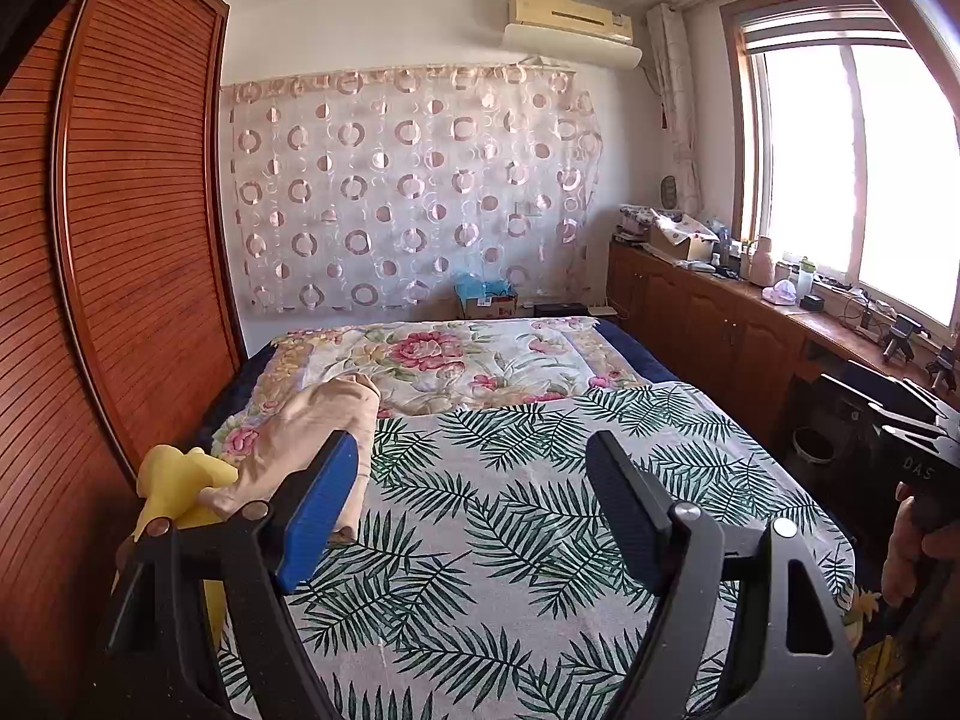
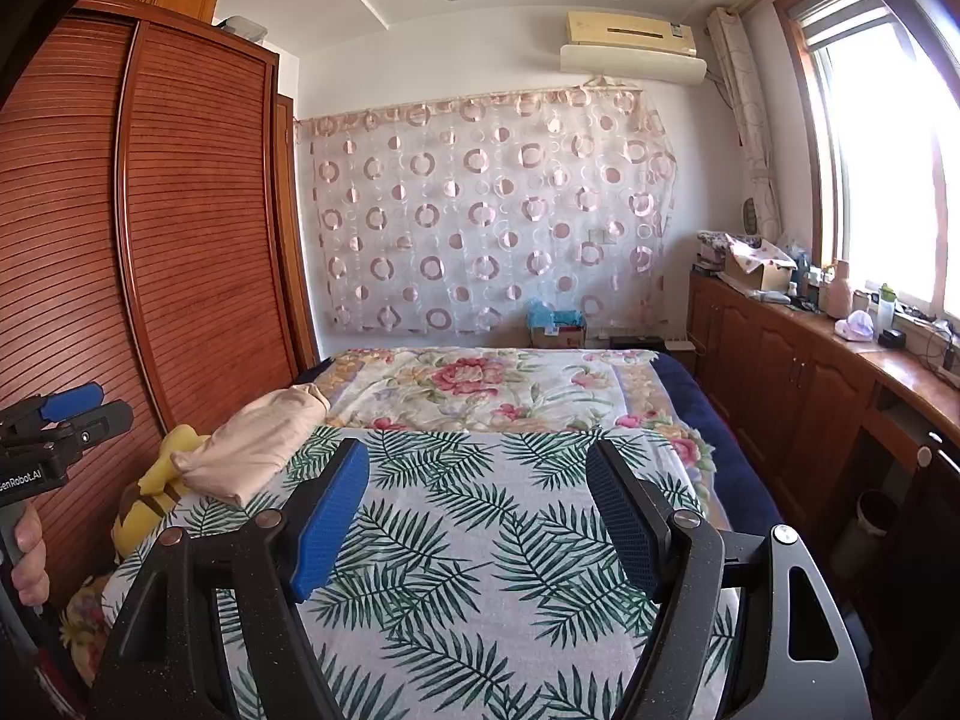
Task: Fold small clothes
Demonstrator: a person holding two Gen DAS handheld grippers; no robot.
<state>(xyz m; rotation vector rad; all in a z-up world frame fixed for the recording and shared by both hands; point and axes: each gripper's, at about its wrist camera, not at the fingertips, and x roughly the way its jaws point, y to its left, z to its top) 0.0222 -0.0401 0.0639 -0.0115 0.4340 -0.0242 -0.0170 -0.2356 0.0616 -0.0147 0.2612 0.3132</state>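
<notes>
both grippers, left gripper (image 1: pixel 474 468) and right gripper (image 2: pixel 477 471), hover with fingers spread and empty over the leaf-print bed (image 2: pixel 480 570); beige garment (image 2: pixel 258 444) lies at its left edge beside the wardrobe (image 2: pixel 180 240).

Sheet (image 2: pixel 456 546): white ground, green palm-frond print. Quilt (image 2: pixel 480 384) beyond it: cream, pink roses, green leaves, yellow-orange border. Mattress edge (image 2: pixel 690 384): navy. Garment (image 2: pixel 258 444): plain beige-peach. Toy (image 2: pixel 153 498): yellow, one brown band. Wardrobe (image 2: pixel 198 228): reddish-brown slats. Curtain (image 2: pixel 492 216): sheer white, pink and white rings and discs. Cabinets (image 2: pixel 780 372): brown wood. Air conditioner (image 2: pixel 630 33): cream. Left gripper (image 1: pixel 474 498) and right gripper (image 2: pixel 477 504): black frames, one blue pad and one black pad each.
</notes>
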